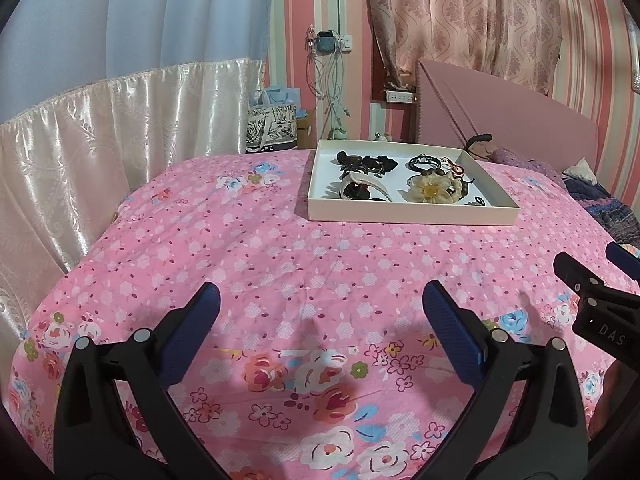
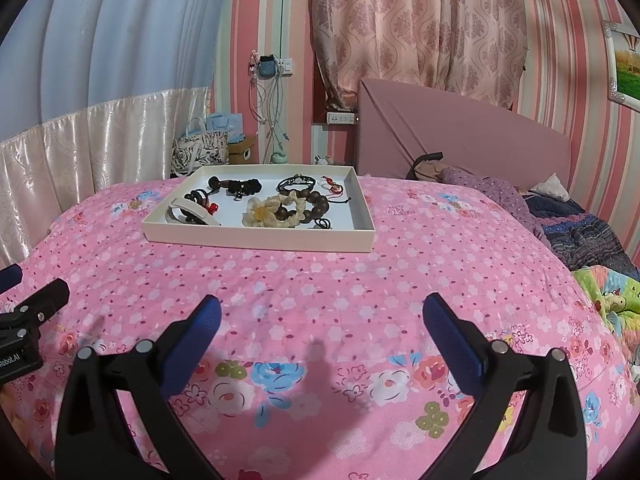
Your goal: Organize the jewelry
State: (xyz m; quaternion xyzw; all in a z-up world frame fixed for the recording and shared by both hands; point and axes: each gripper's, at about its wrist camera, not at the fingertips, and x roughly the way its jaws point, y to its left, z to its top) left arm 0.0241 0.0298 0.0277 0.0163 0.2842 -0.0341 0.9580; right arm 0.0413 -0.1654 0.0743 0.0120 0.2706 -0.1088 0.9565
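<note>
A shallow white tray (image 1: 412, 214) (image 2: 256, 240) lies on the pink floral bedspread, far ahead of both grippers. Inside it sit a cream fabric flower (image 1: 429, 189) (image 2: 262, 211), a brown bead bracelet (image 2: 316, 202), a white bangle (image 1: 362, 182) (image 2: 192, 210), black cord bracelets (image 1: 424, 160) (image 2: 294, 182), dark hair ties (image 1: 366, 162) (image 2: 240, 188) and a small red charm (image 2: 334, 187). My left gripper (image 1: 320, 300) hovers open over the bedspread, nothing between its fingers. My right gripper (image 2: 320, 312) is likewise open and holds nothing. Each gripper shows at the edge of the other's view.
A pink headboard (image 2: 460, 136) rises behind the tray. Rumpled blankets (image 2: 580, 232) and a pillow lie at the right. A shiny cream curtain (image 1: 100, 140) hangs along the left bed edge. Bags (image 1: 272, 124) and cables stand on the floor beyond.
</note>
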